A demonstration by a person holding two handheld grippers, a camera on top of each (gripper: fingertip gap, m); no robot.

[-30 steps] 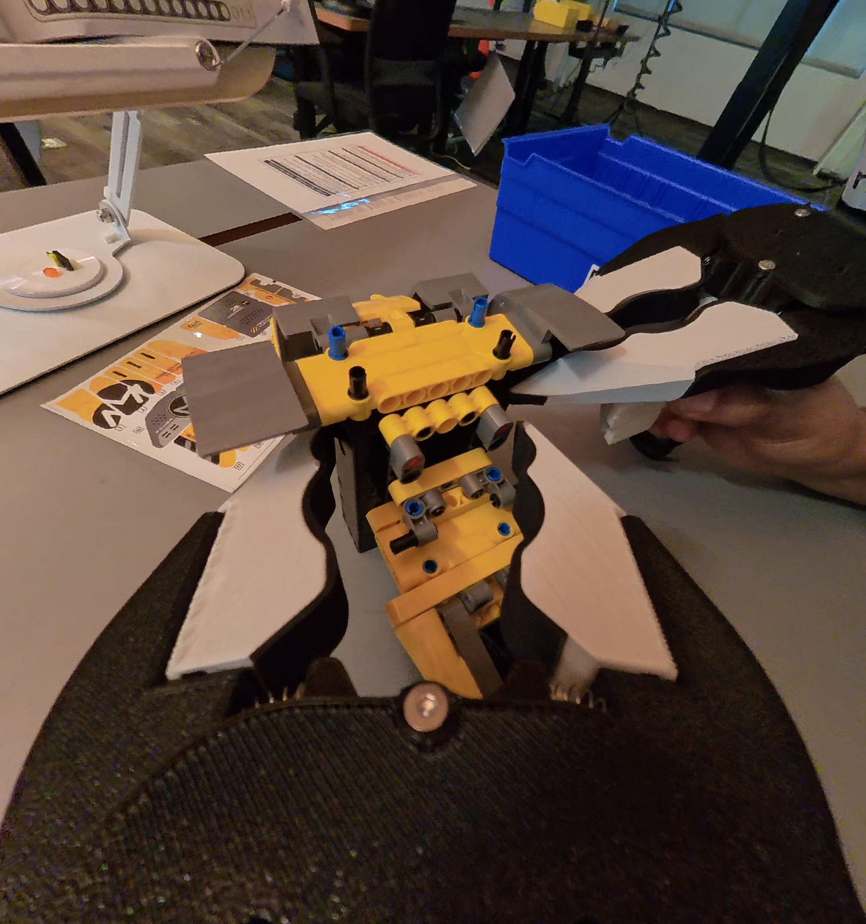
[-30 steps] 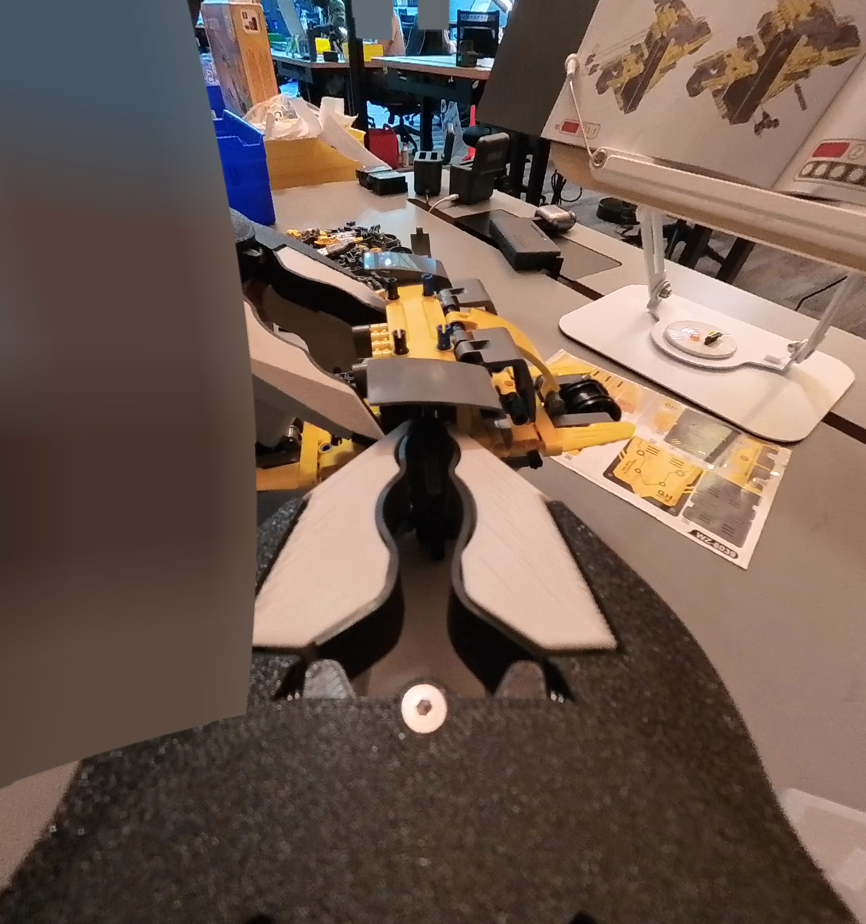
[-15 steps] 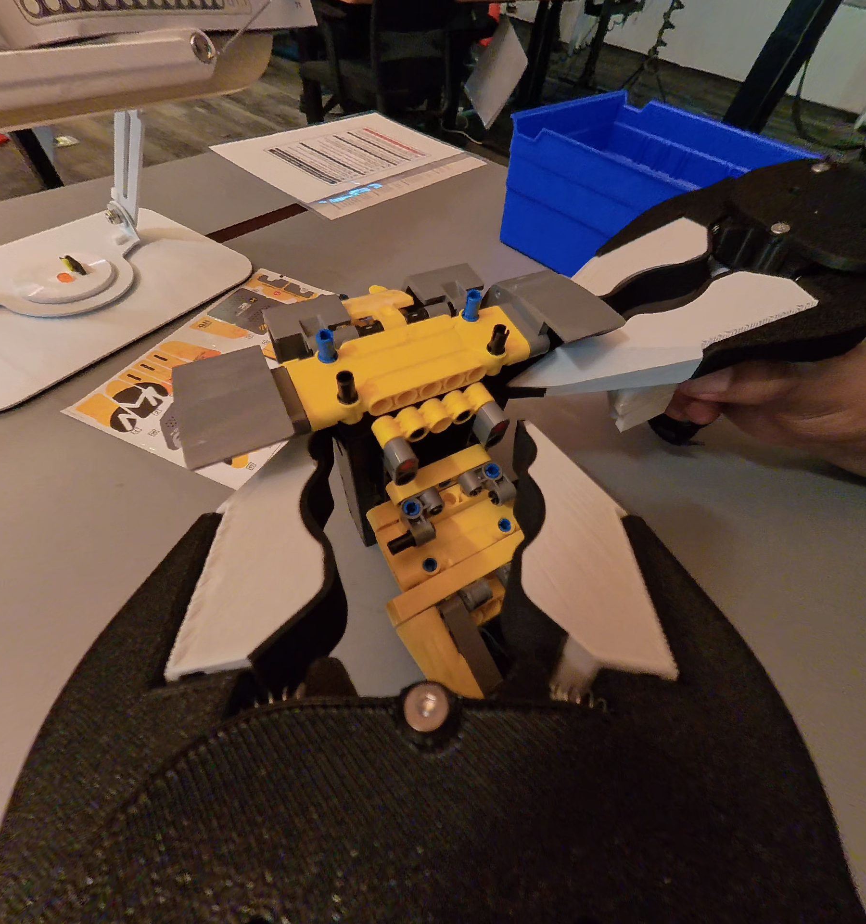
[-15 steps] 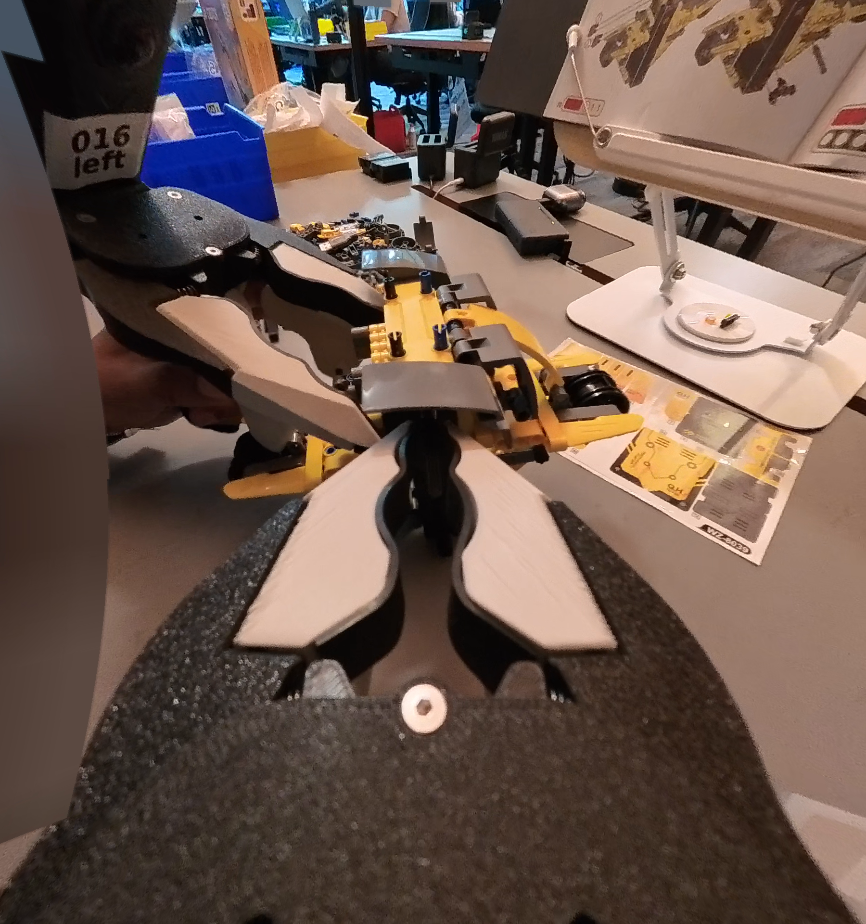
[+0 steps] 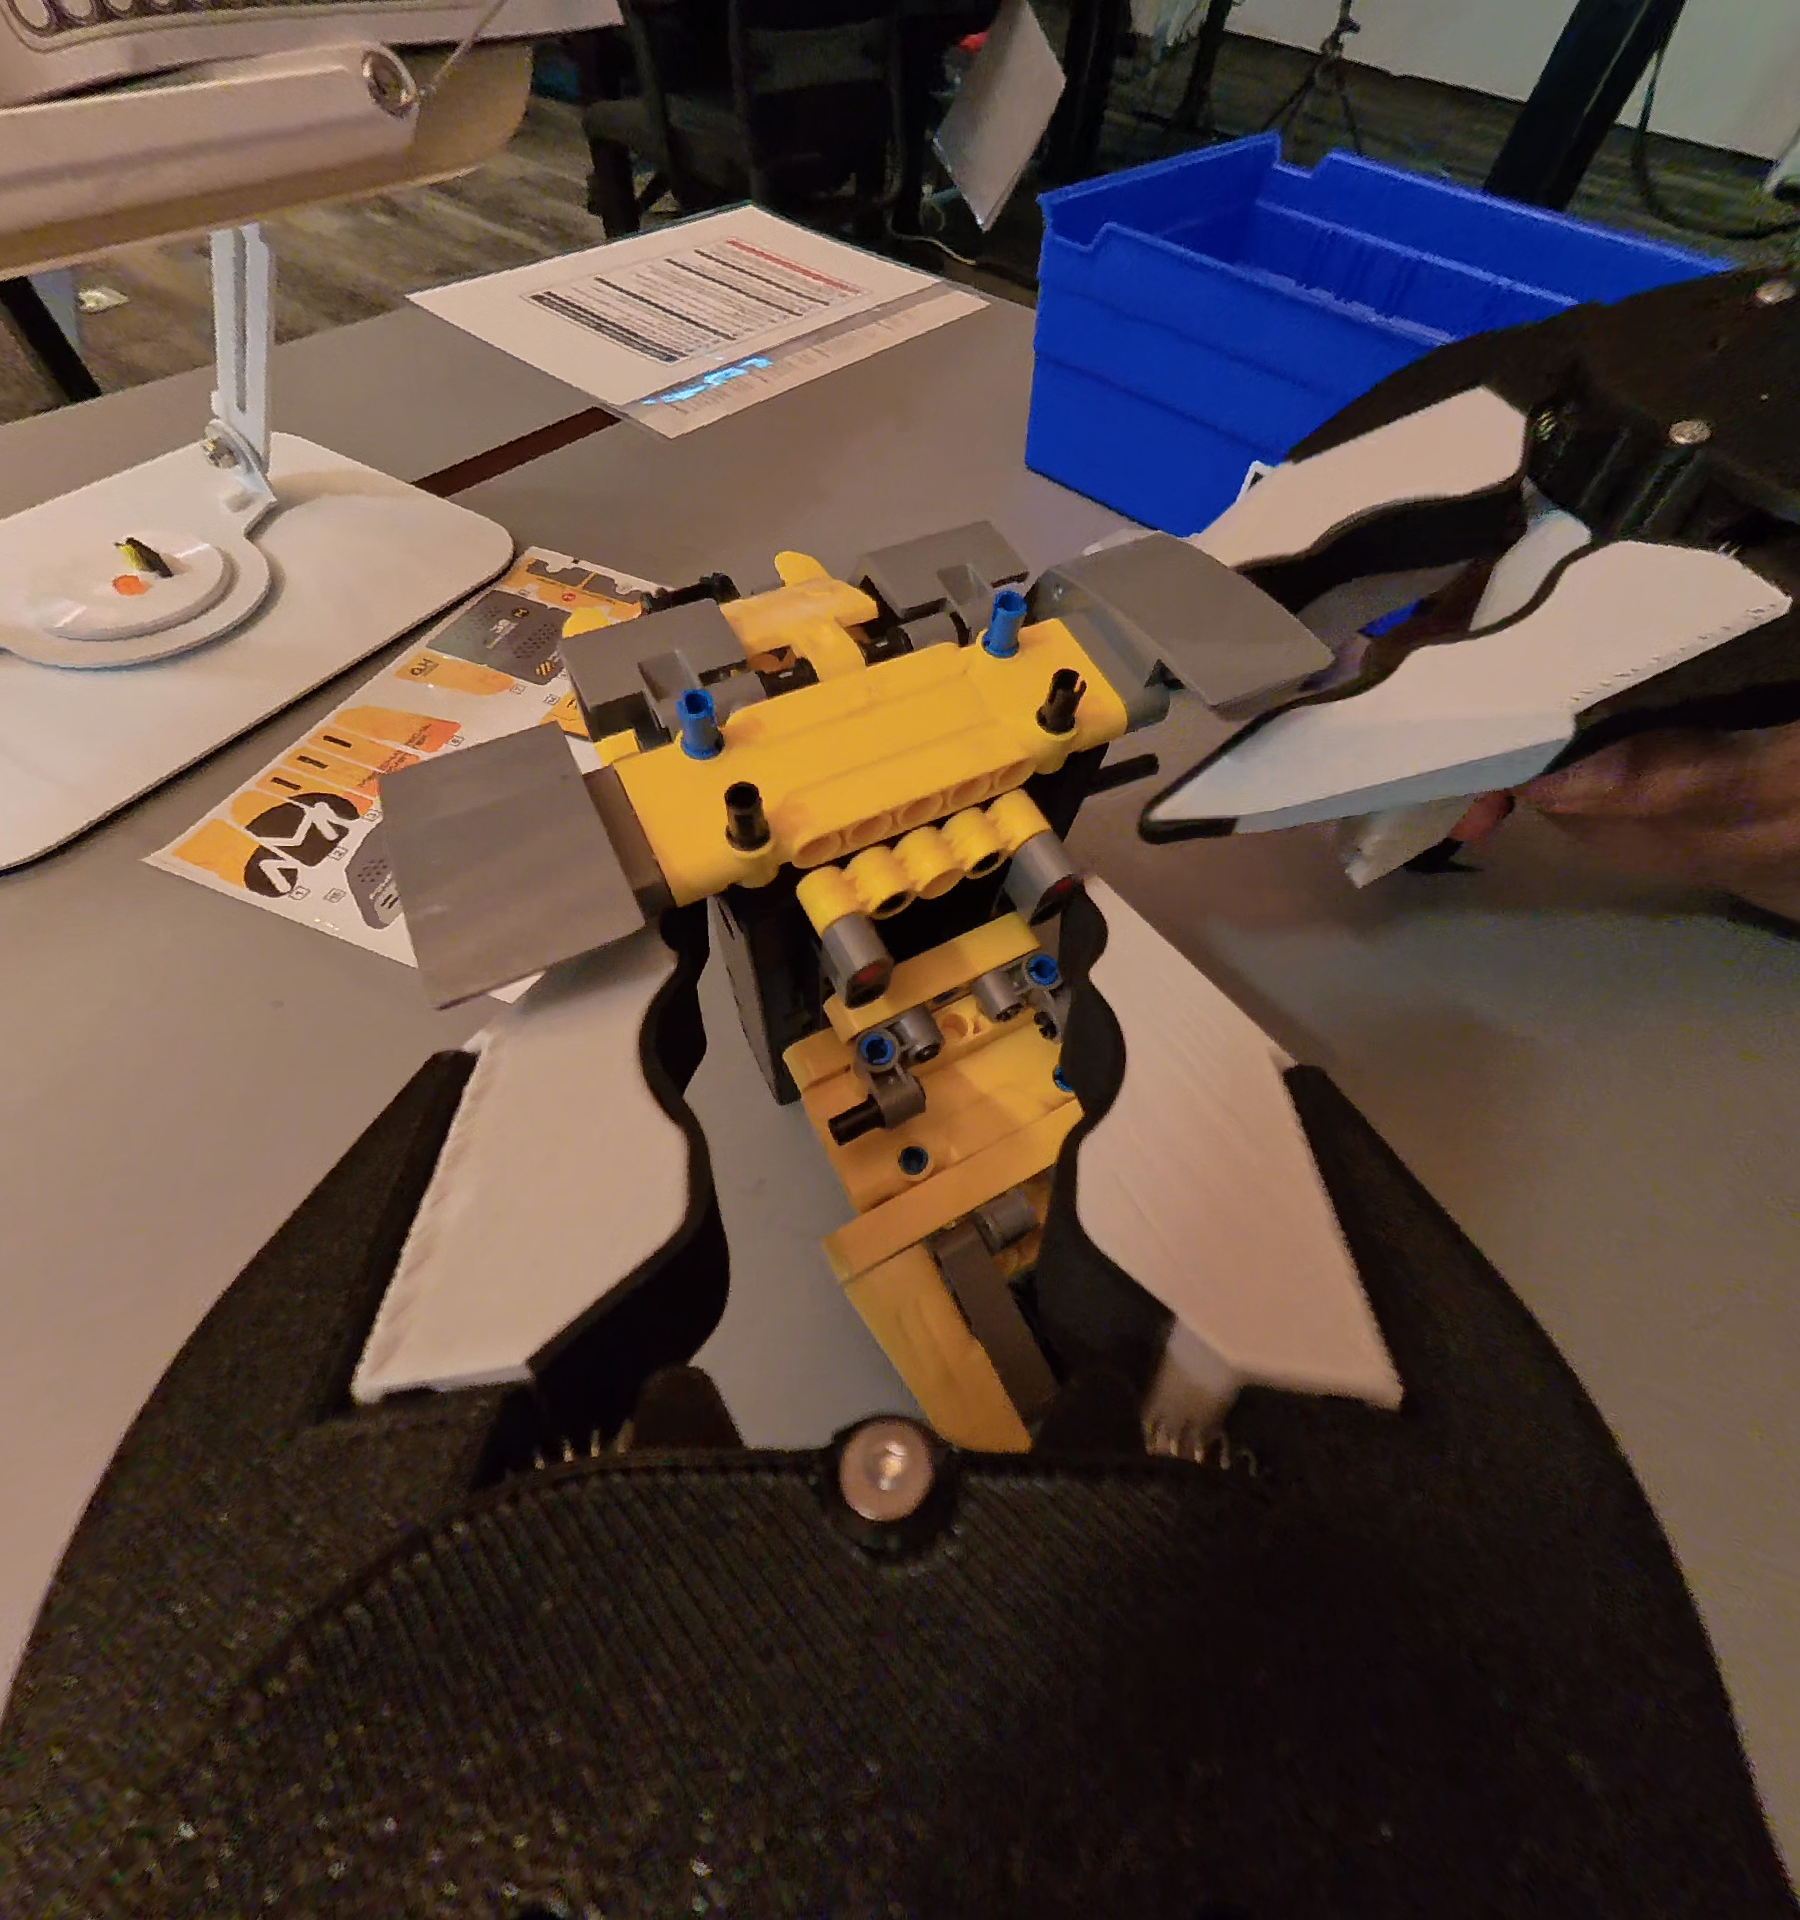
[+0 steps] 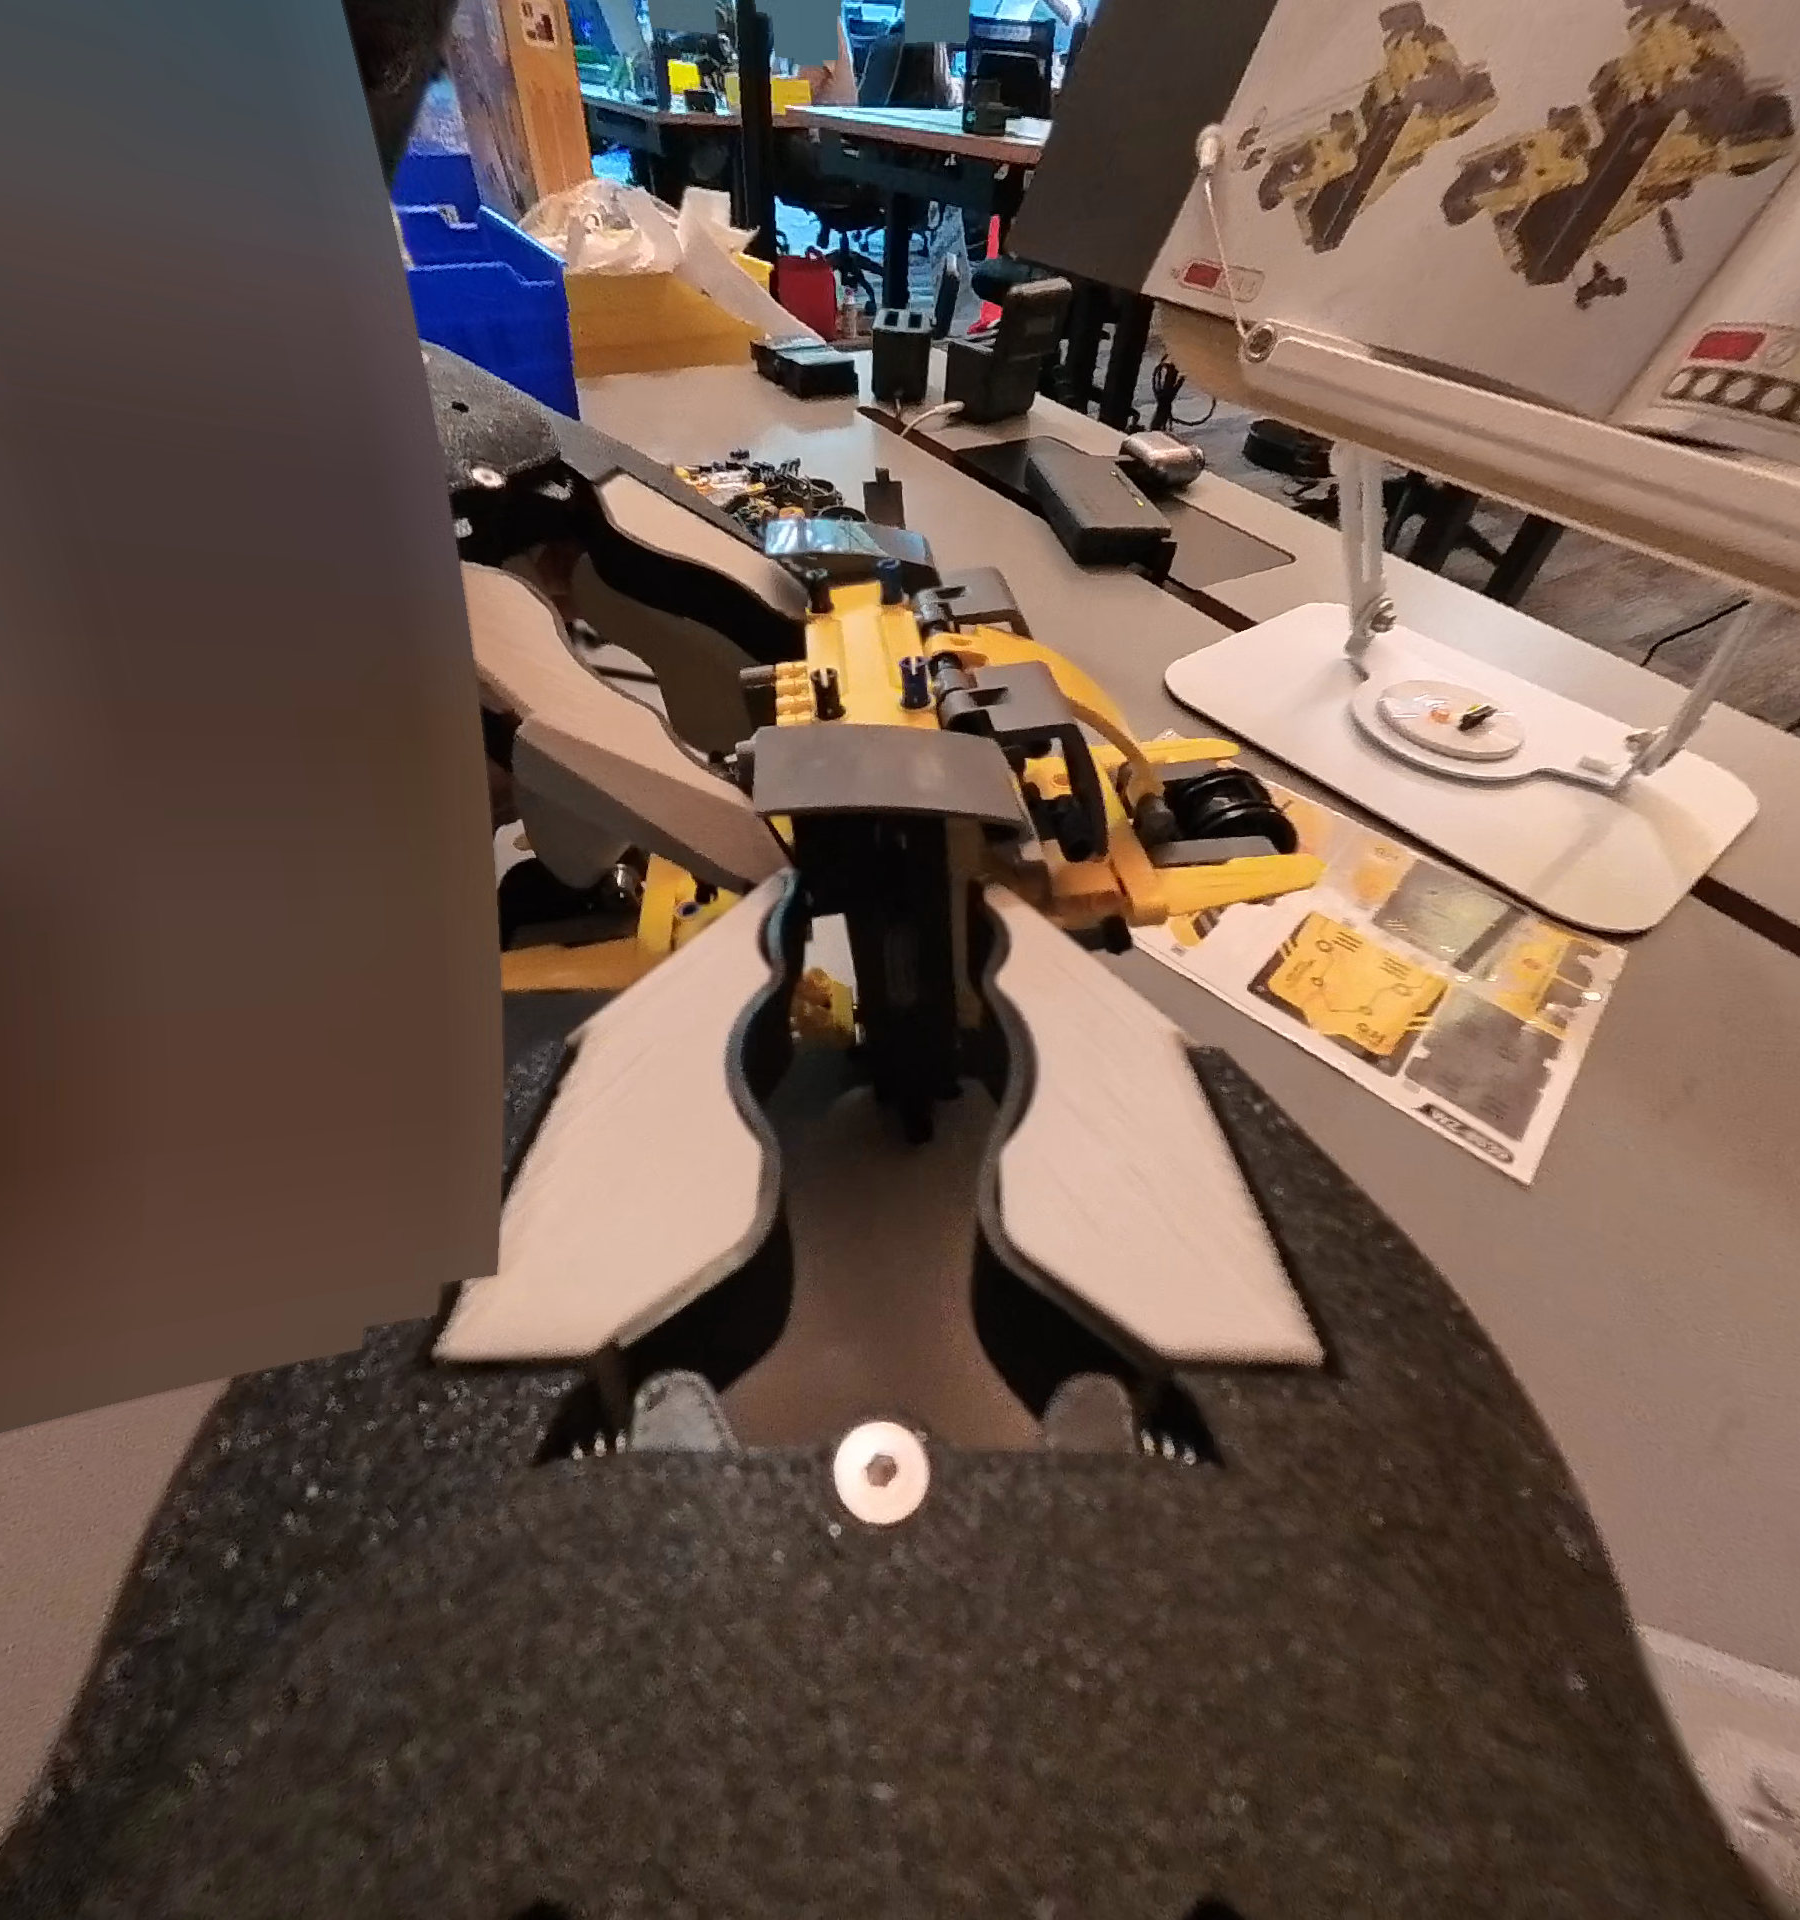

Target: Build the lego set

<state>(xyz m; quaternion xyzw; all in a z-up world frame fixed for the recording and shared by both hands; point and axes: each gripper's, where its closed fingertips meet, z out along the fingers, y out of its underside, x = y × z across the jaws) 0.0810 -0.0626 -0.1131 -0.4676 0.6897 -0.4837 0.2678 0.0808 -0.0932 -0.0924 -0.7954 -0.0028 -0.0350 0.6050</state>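
Toy model [image 5: 875, 790], yellow, grey and black bricks, sits between both sets of jaws above the grey bench [image 5: 1498, 1091]. Left gripper [image 5: 880, 914]: jaws pinching the model's narrow black and yellow stem from either side; white fingers [image 5: 553, 1174] pressed against it. Yellow lower section of the stem runs back between the jaws toward the gripper body.

Right gripper [image 6: 885, 904]: jaws closed on a black upright part of the same model, just below a dark grey flap [image 6: 875, 779]. Seen from the left wrist view, this gripper [image 5: 1239, 727] comes in from the right of the left jaws, its tips at the grey flap on the model's right end. A hand [image 5: 1706, 831] shows beneath it.

Top of the model: yellow beam with blue and black pegs standing up; grey flaps out to both sides.

Beyond the left jaws and to their left: sticker sheet [image 5: 356, 790] flat on the bench, partly under the model. Further left, white stand base [image 5: 252, 623] with an arm rising from it; it carries an open instruction booklet [image 6: 1498, 156]. Ahead and right of the left jaws: blue bin [image 5: 1291, 312]. Straight ahead, further off: printed paper sheet [image 5: 698, 301] on the bench.

Past the right jaws, far side of the bench: small loose parts [image 6: 761, 488], black boxes, a yellow bin [image 6: 657, 312].
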